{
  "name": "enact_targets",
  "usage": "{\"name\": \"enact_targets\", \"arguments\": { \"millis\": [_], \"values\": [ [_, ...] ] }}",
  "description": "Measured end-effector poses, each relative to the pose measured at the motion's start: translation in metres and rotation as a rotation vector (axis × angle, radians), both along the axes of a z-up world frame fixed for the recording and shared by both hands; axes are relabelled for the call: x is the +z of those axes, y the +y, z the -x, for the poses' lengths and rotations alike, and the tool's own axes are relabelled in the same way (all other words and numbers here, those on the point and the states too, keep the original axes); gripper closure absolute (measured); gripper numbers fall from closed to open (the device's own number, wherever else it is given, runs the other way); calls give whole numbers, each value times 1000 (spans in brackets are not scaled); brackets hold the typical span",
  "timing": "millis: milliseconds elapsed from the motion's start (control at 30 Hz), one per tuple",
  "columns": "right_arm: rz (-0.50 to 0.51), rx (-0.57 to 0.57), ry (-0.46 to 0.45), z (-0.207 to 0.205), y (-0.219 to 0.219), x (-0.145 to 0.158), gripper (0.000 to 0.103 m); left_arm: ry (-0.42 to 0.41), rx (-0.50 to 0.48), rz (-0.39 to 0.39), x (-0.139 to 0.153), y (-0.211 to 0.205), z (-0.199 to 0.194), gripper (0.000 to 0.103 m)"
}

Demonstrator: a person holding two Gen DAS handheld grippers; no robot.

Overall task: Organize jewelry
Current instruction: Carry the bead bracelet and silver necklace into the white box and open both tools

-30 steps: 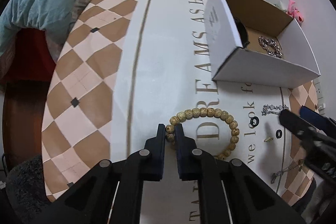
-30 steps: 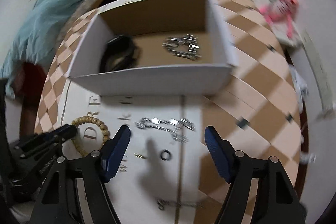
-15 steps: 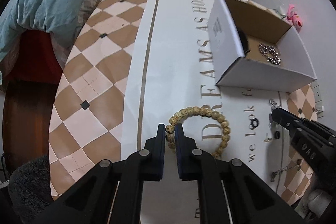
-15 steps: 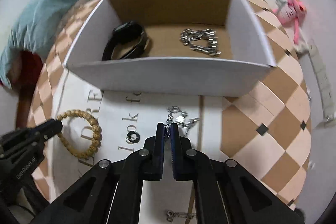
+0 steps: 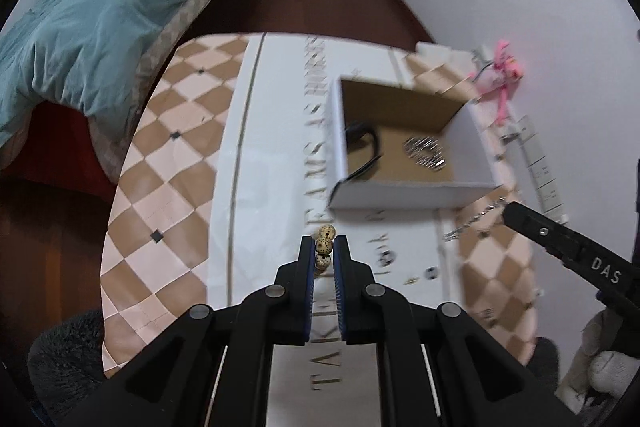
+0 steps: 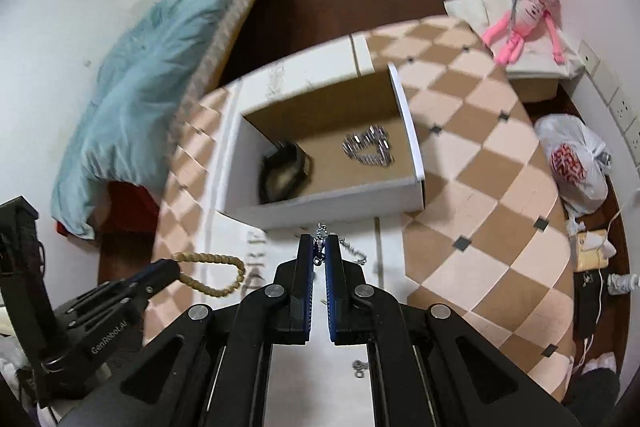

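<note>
My left gripper (image 5: 324, 245) is shut on a wooden bead bracelet (image 5: 324, 246) and holds it above the table; the bracelet hangs in a loop in the right wrist view (image 6: 218, 275). My right gripper (image 6: 319, 247) is shut on a silver chain (image 6: 348, 247) that dangles in front of the open white cardboard box (image 6: 332, 203). The chain also shows in the left wrist view (image 5: 472, 223). Inside the box lie a black bangle (image 6: 282, 167) and a silver bracelet (image 6: 368, 147). A small ring (image 5: 430, 271) and another small piece (image 6: 360, 367) lie on the table.
The round table has a checkered cloth (image 6: 480, 187) with a white lettered strip. A bed with a blue duvet (image 5: 92, 11) stands left. A pink plush toy (image 6: 524, 7) and a plastic bag (image 6: 572, 159) sit right of the table.
Both grippers have risen well above the table, lifting the bead bracelet and the silver chain. The right gripper shut on the chain a second ago.
</note>
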State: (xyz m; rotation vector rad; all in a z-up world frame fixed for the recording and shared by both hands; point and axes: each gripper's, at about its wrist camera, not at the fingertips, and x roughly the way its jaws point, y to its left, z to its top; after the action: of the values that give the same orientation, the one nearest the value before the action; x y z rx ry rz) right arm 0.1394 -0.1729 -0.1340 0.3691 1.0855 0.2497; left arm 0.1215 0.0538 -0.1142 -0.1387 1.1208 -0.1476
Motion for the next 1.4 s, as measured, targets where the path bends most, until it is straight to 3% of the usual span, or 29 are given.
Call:
{"name": "enact_targets", "arguments": {
  "millis": [233, 367, 767, 1033, 1100, 1133, 1167, 1200, 1233, 1300, 1400],
  "values": [
    [-34, 21, -95, -22, -2, 58, 97, -53, -66, 106, 56, -17, -27, 96],
    [-14, 33, -89, -47, -4, 62, 97, -53, -113, 124, 66, -35, -57, 96],
    [36, 55, 102, -107, -16, -4, 97, 109, -183, 128, 18, -66, -127, 96],
    [46, 104, 231, -123, -11, -31, 96, 143, -151, 33, 4, -69, -153, 94],
    [70, 105, 255, -123, -10, -36, 89, 130, -133, 2, 4, -66, -154, 88],
    [81, 102, 256, -122, -11, -36, 83, 123, -123, -20, 4, -64, -153, 76],
    [92, 103, 252, -122, -10, -35, 69, 113, -116, -39, 4, -62, -151, 58],
    [101, 100, 246, -120, -10, -33, 55, 101, -106, -53, 5, -59, -149, 48],
    [107, 97, 235, -118, -10, -31, 51, 92, -94, -63, 5, -56, -148, 33],
    [137, 88, 214, -115, -12, -26, 50, 65, -69, -92, 6, -51, -141, 30],
    [202, 59, 182, -111, -14, -19, 49, 45, -39, -130, 4, -44, -129, 15]
  ]
}}
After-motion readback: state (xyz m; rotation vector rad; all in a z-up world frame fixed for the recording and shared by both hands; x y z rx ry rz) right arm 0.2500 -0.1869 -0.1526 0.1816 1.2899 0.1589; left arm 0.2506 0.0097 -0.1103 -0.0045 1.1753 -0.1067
